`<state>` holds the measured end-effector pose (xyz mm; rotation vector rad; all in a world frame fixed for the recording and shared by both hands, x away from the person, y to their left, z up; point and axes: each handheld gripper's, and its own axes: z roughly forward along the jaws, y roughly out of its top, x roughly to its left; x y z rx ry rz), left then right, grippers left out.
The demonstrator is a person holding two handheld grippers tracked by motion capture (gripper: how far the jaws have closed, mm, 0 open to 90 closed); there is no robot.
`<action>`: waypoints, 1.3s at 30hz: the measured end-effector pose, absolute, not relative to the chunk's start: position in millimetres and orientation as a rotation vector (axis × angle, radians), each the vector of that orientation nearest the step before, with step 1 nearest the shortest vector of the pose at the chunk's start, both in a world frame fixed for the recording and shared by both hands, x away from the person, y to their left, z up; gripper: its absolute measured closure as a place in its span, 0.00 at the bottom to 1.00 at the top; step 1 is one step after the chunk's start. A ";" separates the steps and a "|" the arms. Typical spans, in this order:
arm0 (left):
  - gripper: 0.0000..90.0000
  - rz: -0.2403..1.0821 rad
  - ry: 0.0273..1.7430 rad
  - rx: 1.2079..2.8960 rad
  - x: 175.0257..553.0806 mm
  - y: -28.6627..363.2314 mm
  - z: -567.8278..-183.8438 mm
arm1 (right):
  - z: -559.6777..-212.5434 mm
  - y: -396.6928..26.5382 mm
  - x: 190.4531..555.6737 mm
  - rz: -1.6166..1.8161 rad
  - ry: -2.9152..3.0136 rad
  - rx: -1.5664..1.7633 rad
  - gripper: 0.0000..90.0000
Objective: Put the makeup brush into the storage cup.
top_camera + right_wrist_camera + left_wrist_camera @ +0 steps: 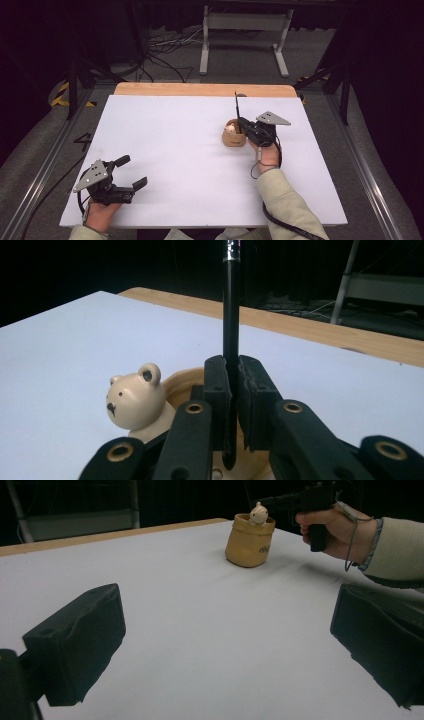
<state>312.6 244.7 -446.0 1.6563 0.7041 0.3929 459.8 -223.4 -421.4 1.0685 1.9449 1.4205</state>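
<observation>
While your right gripper (233,390) clamps the slim black pen (231,315) upright, its tip hangs just below the pads, over the tan bear-faced holder (233,136); your left gripper (131,174) stands apart, open.

Only obstacle: bear pen holder (233,136) near the table's (165,150) far right edge; remaining surface open for passage.
</observation>
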 end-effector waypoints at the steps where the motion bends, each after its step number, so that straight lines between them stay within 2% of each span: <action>1: 0.02 0.393 0.704 1.656 312.6 244.7 -446.1 | -422.1 -223.8 459.9 1.416 1.948 1.072 0.93; 27: 0.02 0.399 0.702 1.659 312.4 244.4 -445.7 | -424.4 -222.9 458.4 1.408 2.004 1.097 0.92; 29: 0.02 0.398 0.702 1.659 312.4 244.4 -445.7 | -422.5 -222.2 457.4 1.423 1.995 1.095 0.83; 30: 0.02 0.398 0.702 1.659 312.4 244.4 -445.7 | -419.8 -222.7 457.3 1.450 1.977 1.101 0.75; 31: 0.02 0.398 0.702 1.659 312.4 244.4 -445.7 | -419.8 -222.7 457.3 1.450 1.977 1.101 0.75; 32: 0.02 0.398 0.702 1.660 312.3 244.4 -445.7 | -417.0 -222.6 456.3 1.469 1.961 1.104 0.68; 34: 0.02 0.400 0.699 1.661 312.4 244.7 -445.6 | -414.3 -223.3 455.5 1.478 1.944 1.110 0.61; 35: 0.02 0.400 0.699 1.661 312.4 244.7 -445.6 | -414.3 -223.3 455.5 1.478 1.944 1.110 0.61; 39: 0.02 0.395 0.705 1.658 312.3 244.6 -445.8 | -404.9 -229.7 453.4 1.538 1.894 1.128 0.44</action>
